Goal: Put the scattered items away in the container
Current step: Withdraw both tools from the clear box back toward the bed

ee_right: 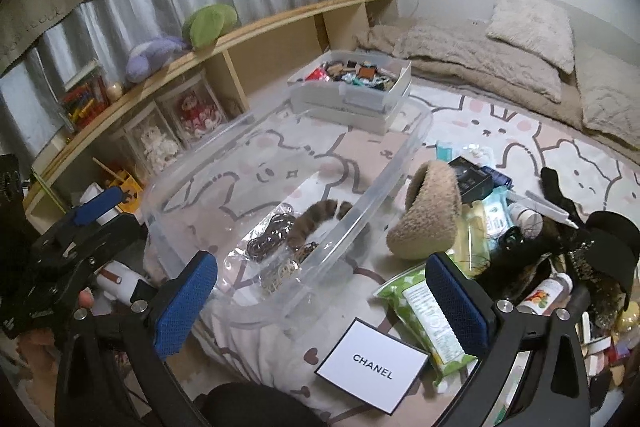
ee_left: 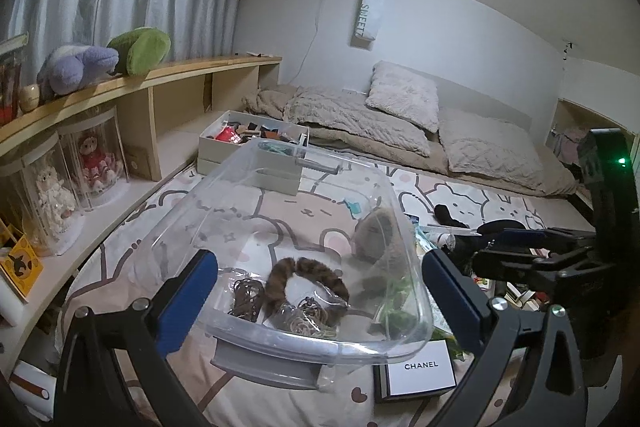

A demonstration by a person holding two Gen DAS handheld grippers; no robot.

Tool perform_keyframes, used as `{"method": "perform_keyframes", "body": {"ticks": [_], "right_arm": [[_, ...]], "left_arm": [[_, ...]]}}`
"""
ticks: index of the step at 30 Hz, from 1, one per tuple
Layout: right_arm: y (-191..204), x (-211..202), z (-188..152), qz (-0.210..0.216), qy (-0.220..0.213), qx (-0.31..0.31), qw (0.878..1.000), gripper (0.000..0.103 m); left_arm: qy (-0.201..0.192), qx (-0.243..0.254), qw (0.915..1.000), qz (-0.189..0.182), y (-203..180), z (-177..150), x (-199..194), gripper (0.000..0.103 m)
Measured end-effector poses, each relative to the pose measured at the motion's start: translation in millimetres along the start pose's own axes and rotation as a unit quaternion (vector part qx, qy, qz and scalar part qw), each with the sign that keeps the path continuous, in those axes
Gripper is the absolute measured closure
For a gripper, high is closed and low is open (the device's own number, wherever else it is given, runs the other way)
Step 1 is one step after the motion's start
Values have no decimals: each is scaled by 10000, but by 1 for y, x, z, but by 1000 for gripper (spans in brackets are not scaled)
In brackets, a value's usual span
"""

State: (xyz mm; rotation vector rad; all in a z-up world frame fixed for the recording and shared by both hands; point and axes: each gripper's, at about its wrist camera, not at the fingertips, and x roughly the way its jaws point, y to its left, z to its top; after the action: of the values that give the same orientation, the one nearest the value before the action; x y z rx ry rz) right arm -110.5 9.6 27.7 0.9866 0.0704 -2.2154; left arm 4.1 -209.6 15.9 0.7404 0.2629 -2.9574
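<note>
A clear plastic bin (ee_left: 404, 227) (ee_right: 384, 179) stands on the bear-print bedsheet. Inside lie a brown furry scrunchie (ee_left: 304, 279) (ee_right: 320, 217), dark hair ties (ee_left: 246, 297) (ee_right: 272, 239) and bagged tan bands (ee_left: 300, 323). My left gripper (ee_left: 320, 299) is open and empty, hovering over the bin's near end. My right gripper (ee_right: 320, 303) is open and empty, above the bin's near right corner. Scattered right of the bin: a tan fuzzy headband (ee_right: 432, 211), a green wipes pack (ee_right: 428, 311), a white CHANEL box (ee_right: 372, 367) (ee_left: 422, 373), bottles and black items (ee_right: 600, 239).
A grey box of small items (ee_left: 256, 143) (ee_right: 356, 83) stands beyond the bin. A wooden shelf (ee_left: 160, 83) with plush toys and doll cases runs along the left. Pillows and a blanket (ee_left: 360, 111) lie at the back. The right gripper shows in the left wrist view (ee_left: 560, 259).
</note>
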Motion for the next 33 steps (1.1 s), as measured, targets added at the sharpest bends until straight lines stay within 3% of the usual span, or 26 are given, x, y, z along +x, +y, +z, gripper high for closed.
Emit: {"method": "perform_keyframes", "body": {"ticks": [20,33], "right_arm": [[-20,-103,-33,-250,-826,111,9962,0],[-54,-164,-53,-560,-1364,326,9885,0]], "left_arm": [[-205,408,9988,-194,-61,2,-41,0],[-158,746,9956,-552,-121,6,-42,0]]}}
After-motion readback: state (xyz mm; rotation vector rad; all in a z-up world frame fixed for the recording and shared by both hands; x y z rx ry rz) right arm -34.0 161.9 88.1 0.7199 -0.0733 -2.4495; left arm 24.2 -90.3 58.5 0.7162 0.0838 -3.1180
